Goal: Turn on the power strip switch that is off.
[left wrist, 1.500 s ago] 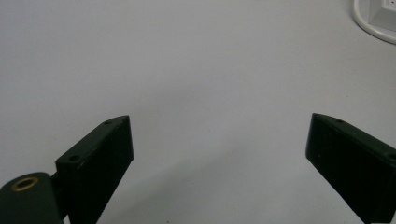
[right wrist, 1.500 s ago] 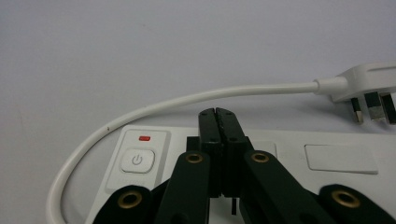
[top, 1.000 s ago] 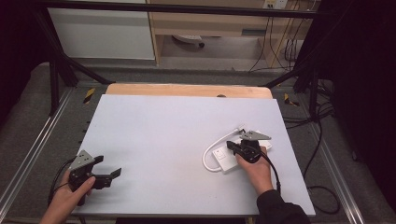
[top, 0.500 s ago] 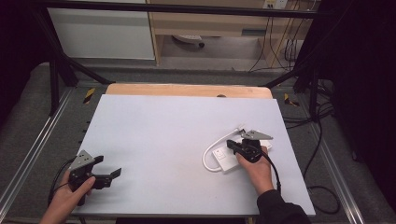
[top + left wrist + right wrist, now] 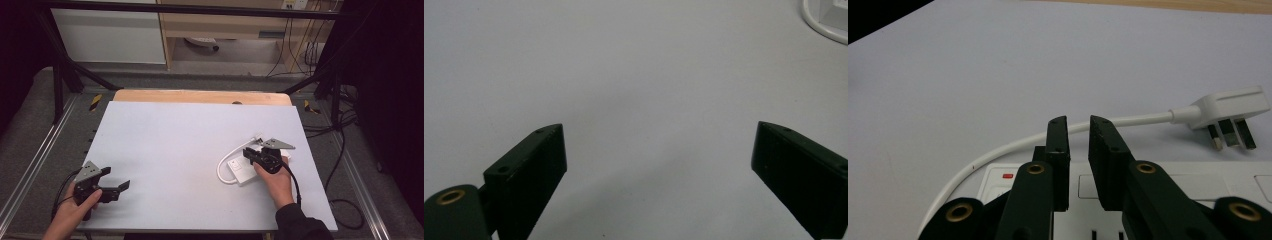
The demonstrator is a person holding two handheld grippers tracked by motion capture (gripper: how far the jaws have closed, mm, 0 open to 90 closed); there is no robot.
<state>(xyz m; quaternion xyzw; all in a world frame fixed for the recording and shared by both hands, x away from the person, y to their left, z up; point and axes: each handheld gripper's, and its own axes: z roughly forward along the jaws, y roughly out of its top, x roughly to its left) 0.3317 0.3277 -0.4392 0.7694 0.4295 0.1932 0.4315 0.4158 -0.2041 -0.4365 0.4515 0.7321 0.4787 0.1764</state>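
Observation:
A white power strip (image 5: 239, 170) (image 5: 1168, 186) lies on the right of the pale table (image 5: 190, 135). Its white cable (image 5: 223, 162) (image 5: 1013, 145) loops round to a three-pin plug (image 5: 258, 137) (image 5: 1230, 106) lying loose on the table. My right gripper (image 5: 249, 154) (image 5: 1079, 127) hovers just over the strip's end. Its jaws have just been opening and stand a narrow gap apart, with nothing between them. My left gripper (image 5: 115, 178) (image 5: 659, 165) rests near the table's front left corner, wide open over bare table.
A corner of the power strip (image 5: 836, 7) and its cable (image 5: 819, 22) show far off in the left gripper view. A wooden strip (image 5: 200, 96) runs along the table's far edge. Metal rails (image 5: 30, 165) flank both sides, and cables (image 5: 345, 150) hang off to the right.

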